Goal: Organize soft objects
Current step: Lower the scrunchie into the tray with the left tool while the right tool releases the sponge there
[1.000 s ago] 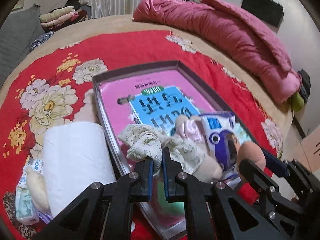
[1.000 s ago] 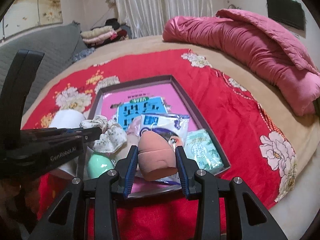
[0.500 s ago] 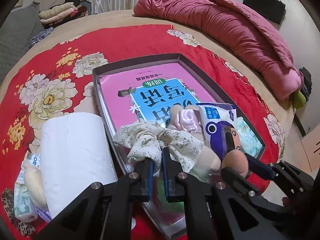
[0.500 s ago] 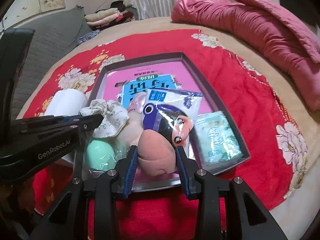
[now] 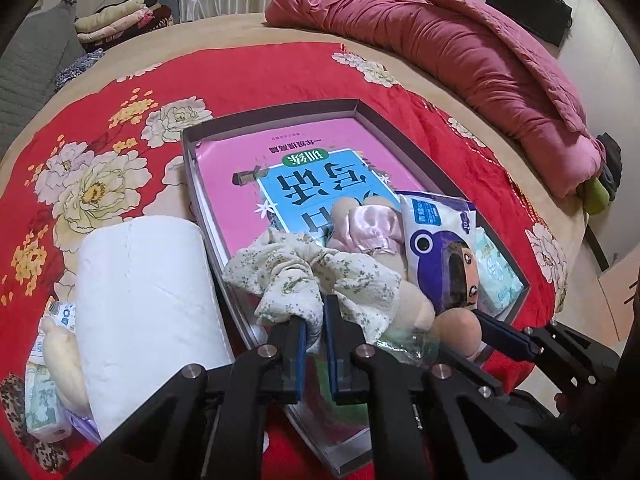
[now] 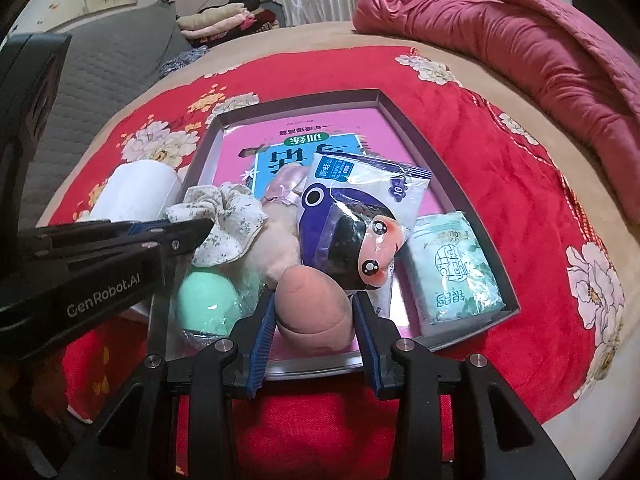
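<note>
A dark shallow tray (image 5: 404,136) (image 6: 472,208) lies on the red floral bedspread, lined with a pink and blue book (image 5: 320,176). My left gripper (image 5: 316,320) is shut on a floral fabric scrunchie (image 5: 312,276) (image 6: 224,220), held over the tray's near left part. My right gripper (image 6: 314,312) is shut on a peach-coloured sponge (image 6: 316,308) (image 5: 456,328) low over the tray's near edge. In the tray lie a plush doll in pink satin (image 5: 368,228), a purple frog-print packet (image 6: 360,216), a green tissue pack (image 6: 452,268) and a mint green sponge (image 6: 206,300).
A white paper roll (image 5: 148,304) (image 6: 136,192) stands just left of the tray, with small tissue packs (image 5: 40,400) beside it. A pink quilt (image 5: 460,48) is bunched at the bed's far right. Folded clothes (image 6: 216,24) lie at the back.
Both grippers have moved lower and closer over the tray's near end, still holding the scrunchie and the peach sponge. The sponge now sits down near the tray's front edge.
</note>
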Demonstrator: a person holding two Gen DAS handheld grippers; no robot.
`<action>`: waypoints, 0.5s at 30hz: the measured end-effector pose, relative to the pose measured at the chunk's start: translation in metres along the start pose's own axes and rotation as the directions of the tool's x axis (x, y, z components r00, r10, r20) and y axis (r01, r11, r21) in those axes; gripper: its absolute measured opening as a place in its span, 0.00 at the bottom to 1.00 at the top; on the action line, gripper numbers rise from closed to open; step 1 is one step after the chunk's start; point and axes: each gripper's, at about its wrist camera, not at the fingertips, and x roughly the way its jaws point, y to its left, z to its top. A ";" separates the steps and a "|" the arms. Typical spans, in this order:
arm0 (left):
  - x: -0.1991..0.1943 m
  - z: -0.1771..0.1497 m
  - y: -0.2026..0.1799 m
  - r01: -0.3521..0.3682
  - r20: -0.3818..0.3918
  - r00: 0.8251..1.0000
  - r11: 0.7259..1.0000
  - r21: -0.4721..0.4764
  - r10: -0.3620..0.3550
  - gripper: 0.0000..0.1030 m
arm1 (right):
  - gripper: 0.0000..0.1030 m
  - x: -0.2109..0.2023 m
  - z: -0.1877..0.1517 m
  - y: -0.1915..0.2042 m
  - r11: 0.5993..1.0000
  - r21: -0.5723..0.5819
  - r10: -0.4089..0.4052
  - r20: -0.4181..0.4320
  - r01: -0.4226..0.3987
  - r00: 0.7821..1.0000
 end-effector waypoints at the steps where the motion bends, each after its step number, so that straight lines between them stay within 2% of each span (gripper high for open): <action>1: 0.000 0.000 0.000 0.001 -0.001 1.000 1.000 0.000 -0.001 0.08 | 0.41 0.000 0.000 -0.001 1.000 0.007 0.004 0.000 -0.004 1.000; 8: 0.001 0.000 0.002 0.012 -0.009 1.000 1.000 -0.011 -0.013 0.08 | 0.42 -0.008 0.001 -0.005 0.999 0.033 0.006 0.033 -0.008 0.999; 10: 0.001 0.000 0.002 0.015 -0.011 1.000 1.000 -0.012 -0.015 0.08 | 0.49 -0.015 0.001 -0.003 1.000 0.029 -0.007 0.067 0.005 0.998; 11: 0.001 0.000 0.002 0.017 -0.012 1.000 1.000 -0.013 -0.017 0.08 | 0.59 -0.019 0.001 -0.002 1.000 0.028 -0.016 0.085 0.013 0.996; 12: 0.001 0.000 0.002 0.019 -0.014 1.000 1.000 -0.013 -0.019 0.08 | 0.61 -0.021 0.002 -0.003 0.999 0.029 -0.018 0.099 0.015 0.995; 15: 0.002 0.001 0.002 0.028 -0.023 0.999 0.999 -0.021 -0.029 0.08 | 0.61 -0.026 0.003 -0.005 0.999 0.043 -0.016 0.129 0.010 0.992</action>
